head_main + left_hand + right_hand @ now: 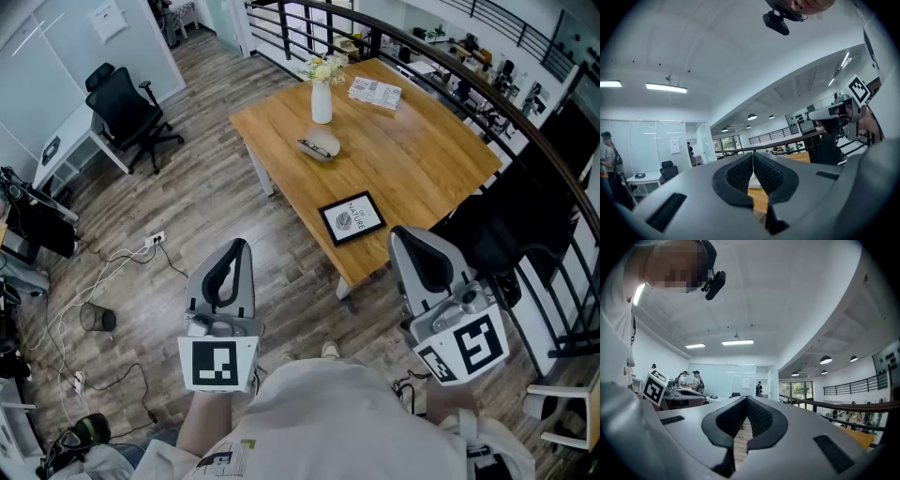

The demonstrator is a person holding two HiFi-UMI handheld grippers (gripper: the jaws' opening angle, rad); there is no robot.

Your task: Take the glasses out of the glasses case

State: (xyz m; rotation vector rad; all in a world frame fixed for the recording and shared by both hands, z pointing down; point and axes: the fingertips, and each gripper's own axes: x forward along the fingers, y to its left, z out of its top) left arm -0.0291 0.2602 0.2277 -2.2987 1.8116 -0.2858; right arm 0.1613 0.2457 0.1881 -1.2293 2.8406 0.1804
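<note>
The grey oval glasses case (321, 144) lies on the wooden table (422, 159), just in front of a white vase (322, 101) with flowers. A dark thing lies along its near-left side, too small to make out. Both grippers are held level, well short of the table and above the floor. My left gripper (241, 246) (753, 155) is shut, its pads meeting with nothing between them. My right gripper (397, 233) (746, 399) is shut and empty too, near the table's front corner. Each gripper shows in the other's view.
A black-framed picture (352, 217) lies near the table's front corner and a printed sheet (375, 92) at its far side. A black office chair (127, 108) stands far left; cables and a small bin (97, 319) lie on the floor. A dark railing (525, 131) curves behind the table.
</note>
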